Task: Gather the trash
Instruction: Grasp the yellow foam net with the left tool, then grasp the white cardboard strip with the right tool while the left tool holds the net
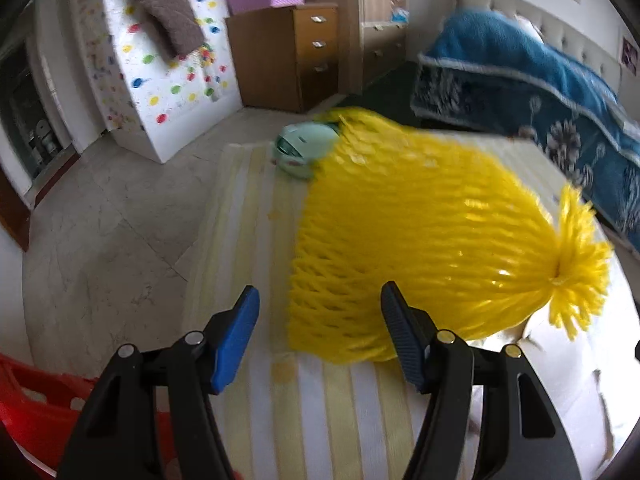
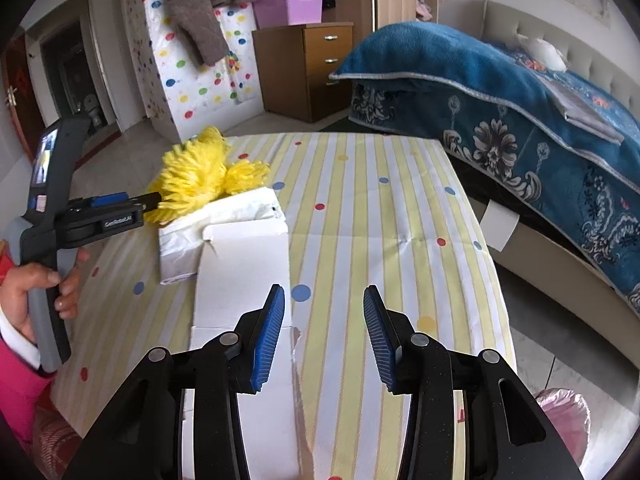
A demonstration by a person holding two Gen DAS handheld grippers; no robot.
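Both my grippers, left (image 1: 320, 320) and right (image 2: 324, 320), gape empty; yellow foam net (image 1: 420, 232) lies near the table's (image 2: 380, 200) left edge.

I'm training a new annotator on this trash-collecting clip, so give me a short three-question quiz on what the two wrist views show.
1. True or false: the right claw is clamped on the white box.
2. Which thing lies right in front of the left claw?
A. the yellow foam net
B. a glass bottle
C. a black shoe
3. Fill in: the tablecloth has yellow and white ____ with coloured dots.

Key
1. False: its jaws stand open over the cloth, beside the box.
2. A
3. stripes
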